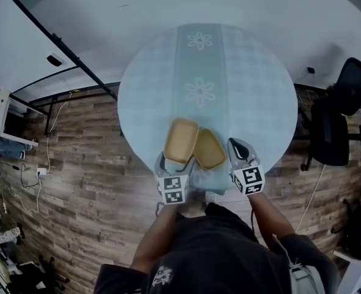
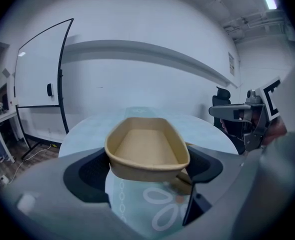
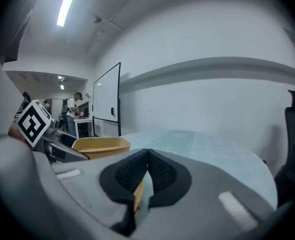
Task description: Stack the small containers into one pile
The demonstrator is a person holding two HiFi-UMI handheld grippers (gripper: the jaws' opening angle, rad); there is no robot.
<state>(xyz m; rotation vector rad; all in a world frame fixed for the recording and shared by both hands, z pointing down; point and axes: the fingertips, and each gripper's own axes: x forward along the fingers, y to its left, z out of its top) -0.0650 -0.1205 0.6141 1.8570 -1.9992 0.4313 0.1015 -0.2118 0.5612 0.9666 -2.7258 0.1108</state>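
Pale-blue round table (image 1: 248, 84) on wood floor (image 1: 76, 182), whiteboard (image 2: 37, 69), left claw (image 2: 145, 170) clamping tan container (image 2: 147, 146), right claw (image 3: 147, 171) closed.

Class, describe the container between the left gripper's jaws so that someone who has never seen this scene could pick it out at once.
On the round table, at the near edge of its pale blue cloth, two tan oval containers sit side by side. The one wanted is the left container, held up between the left gripper's jaws, while the other container lies lower to its right.

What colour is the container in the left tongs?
Plain tan, no pattern; the container shows best in the left gripper view.
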